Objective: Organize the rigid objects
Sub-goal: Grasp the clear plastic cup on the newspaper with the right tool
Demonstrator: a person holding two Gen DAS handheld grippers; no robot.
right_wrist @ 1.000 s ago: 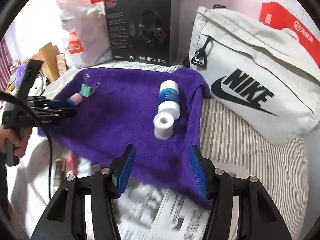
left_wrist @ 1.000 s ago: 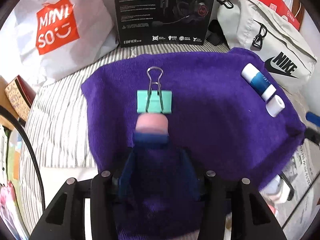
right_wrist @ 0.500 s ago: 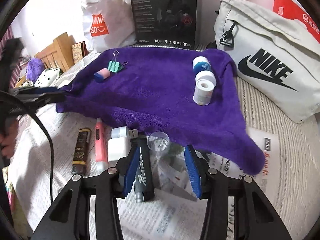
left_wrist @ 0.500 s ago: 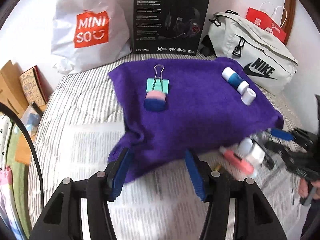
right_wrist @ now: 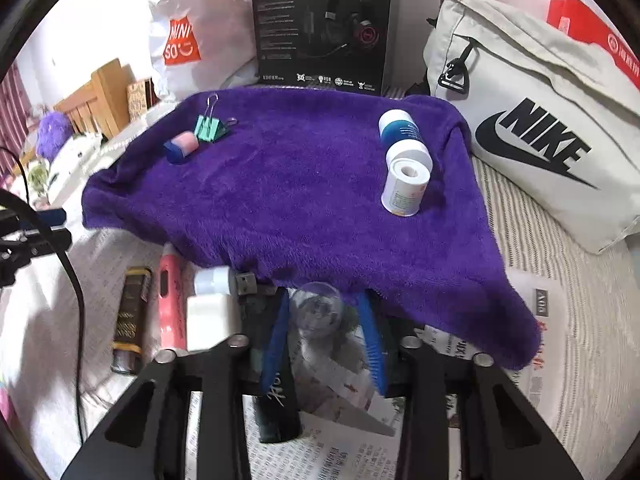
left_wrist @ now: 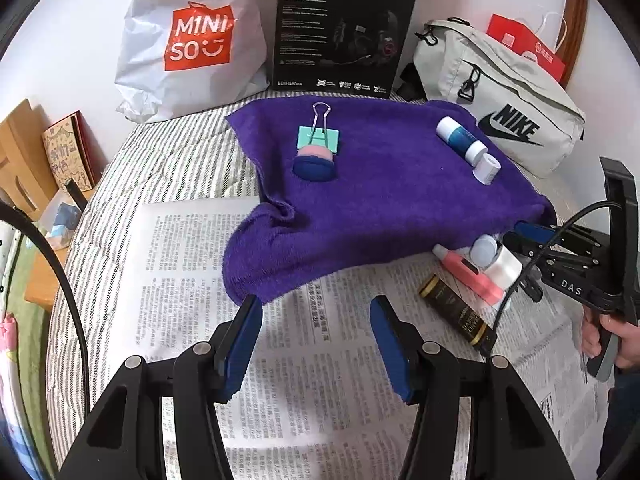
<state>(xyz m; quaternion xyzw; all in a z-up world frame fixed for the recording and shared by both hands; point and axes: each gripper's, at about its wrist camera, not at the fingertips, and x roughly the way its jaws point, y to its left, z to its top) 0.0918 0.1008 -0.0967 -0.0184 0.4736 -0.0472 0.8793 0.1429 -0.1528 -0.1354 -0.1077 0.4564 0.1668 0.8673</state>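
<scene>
At lower centre, the right gripper (right_wrist: 324, 336) has just been closing its fingers (right_wrist: 370, 340) around a clear cup (right_wrist: 318, 312), probably light, slippery and easily crushed; contact cannot be confirmed. It is best taken by its side walls. The left gripper (left_wrist: 316, 344) is held half open, empty.

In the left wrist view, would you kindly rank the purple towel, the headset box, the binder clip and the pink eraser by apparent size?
Largest to smallest as they look:
1. purple towel
2. headset box
3. binder clip and pink eraser: too alike to rank.
</scene>
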